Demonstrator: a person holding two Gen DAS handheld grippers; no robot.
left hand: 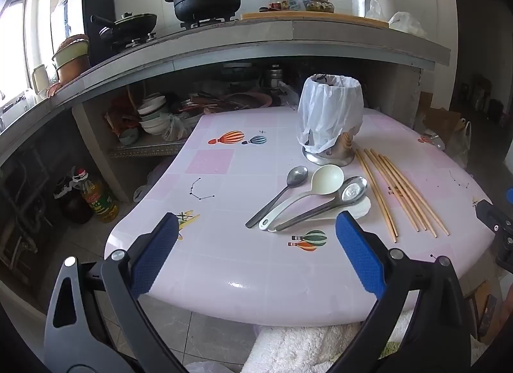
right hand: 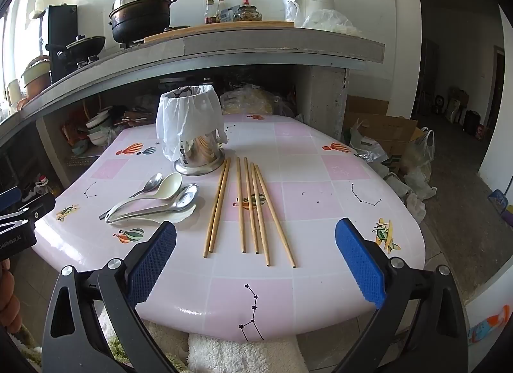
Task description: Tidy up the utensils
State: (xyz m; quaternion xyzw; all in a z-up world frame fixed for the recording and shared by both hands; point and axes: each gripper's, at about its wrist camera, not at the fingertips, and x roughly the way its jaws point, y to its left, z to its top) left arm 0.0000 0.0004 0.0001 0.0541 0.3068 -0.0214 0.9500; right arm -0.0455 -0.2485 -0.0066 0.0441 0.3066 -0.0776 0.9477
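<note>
On the pink table (left hand: pixel 224 260) (right hand: pixel 320 212) stands a steel utensil holder (left hand: pixel 330 116) (right hand: pixel 192 129) lined with a white plastic bag. In front of it lie a small steel spoon (left hand: pixel 296 177) (right hand: pixel 154 182), a cream ladle-spoon (left hand: pixel 330 179) (right hand: pixel 170 185), a steel spoon (left hand: pixel 351 191) (right hand: pixel 186 198) and a white spoon (left hand: pixel 362 207) beneath them. Several wooden chopsticks (left hand: pixel 400 193) (right hand: pixel 250 206) lie to their right. My left gripper (left hand: pixel 256 228) hovers open over the near table edge, short of the spoons. My right gripper (right hand: pixel 256 235) is open too, just short of the chopstick ends. Neither holds anything.
A concrete counter (left hand: pixel 288 39) (right hand: pixel 256 42) behind the table carries pots, bottles and a white appliance. Bowls and bags crowd the shelf beneath it. An oil bottle (left hand: pixel 99 199) stands on the floor at left. Cardboard boxes and bags (right hand: pixel 394 145) sit at right.
</note>
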